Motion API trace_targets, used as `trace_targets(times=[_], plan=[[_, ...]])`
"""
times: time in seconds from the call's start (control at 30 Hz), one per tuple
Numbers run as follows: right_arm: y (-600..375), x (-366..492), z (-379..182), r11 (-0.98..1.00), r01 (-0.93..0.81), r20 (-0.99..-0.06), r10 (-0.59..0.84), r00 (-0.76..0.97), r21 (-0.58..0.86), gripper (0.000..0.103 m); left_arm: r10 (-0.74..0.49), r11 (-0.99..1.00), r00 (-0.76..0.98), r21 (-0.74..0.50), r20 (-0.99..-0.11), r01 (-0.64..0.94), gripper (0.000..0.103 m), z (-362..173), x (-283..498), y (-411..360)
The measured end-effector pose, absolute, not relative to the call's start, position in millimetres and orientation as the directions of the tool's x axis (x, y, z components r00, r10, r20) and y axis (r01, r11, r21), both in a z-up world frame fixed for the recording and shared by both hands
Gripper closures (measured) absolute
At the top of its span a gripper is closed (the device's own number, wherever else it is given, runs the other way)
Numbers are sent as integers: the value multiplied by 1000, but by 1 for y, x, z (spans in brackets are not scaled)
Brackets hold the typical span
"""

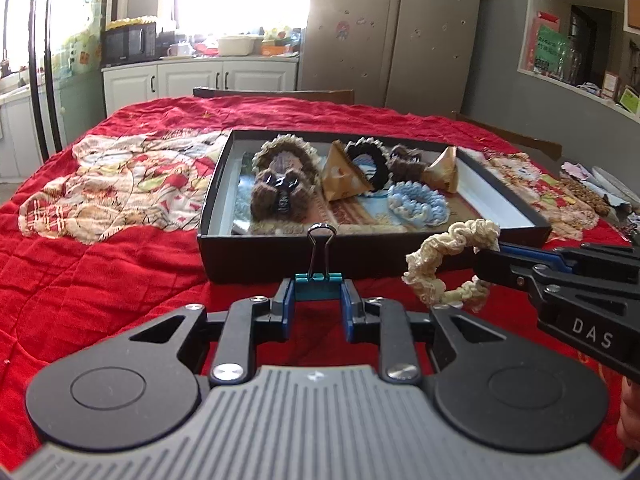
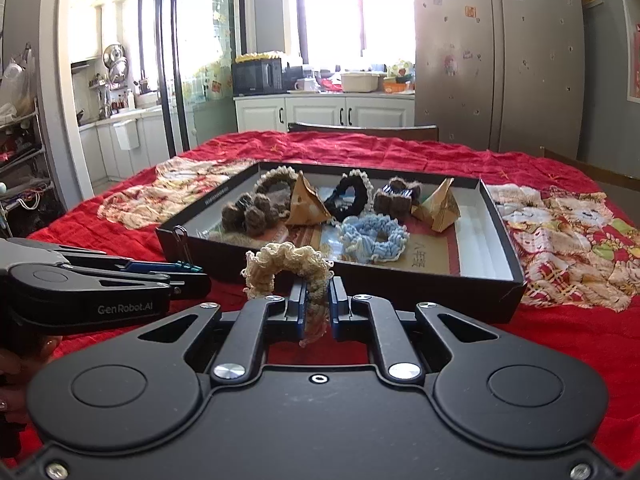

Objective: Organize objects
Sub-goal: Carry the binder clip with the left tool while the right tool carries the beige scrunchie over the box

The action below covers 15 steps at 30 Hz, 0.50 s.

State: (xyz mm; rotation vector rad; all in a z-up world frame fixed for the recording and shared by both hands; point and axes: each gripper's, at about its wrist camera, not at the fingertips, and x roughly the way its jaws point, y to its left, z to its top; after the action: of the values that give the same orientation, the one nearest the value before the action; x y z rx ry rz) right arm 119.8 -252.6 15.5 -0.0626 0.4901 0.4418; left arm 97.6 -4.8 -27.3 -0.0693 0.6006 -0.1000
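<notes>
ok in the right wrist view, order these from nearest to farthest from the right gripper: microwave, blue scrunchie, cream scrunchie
1. cream scrunchie, pinched in the right gripper
2. blue scrunchie, in the black box just ahead, slightly right
3. microwave, on the far counter, left of centre

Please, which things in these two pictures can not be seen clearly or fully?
- Cream scrunchie: right wrist view, its lower part is hidden between the right gripper fingers.
- Binder clip: left wrist view, its sides are covered by the left gripper pads.
- Things at the table's right edge: left wrist view, cut off by the frame, blurred.
- Print on the box lining: too small.
</notes>
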Motion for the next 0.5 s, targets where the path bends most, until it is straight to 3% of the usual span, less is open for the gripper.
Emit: trace_targets(times=[0.5], plan=[[-268,100,53,907,-421,-383,397,834,23,92,-166,986,860,-92,-483,139,76,7,85,-12]])
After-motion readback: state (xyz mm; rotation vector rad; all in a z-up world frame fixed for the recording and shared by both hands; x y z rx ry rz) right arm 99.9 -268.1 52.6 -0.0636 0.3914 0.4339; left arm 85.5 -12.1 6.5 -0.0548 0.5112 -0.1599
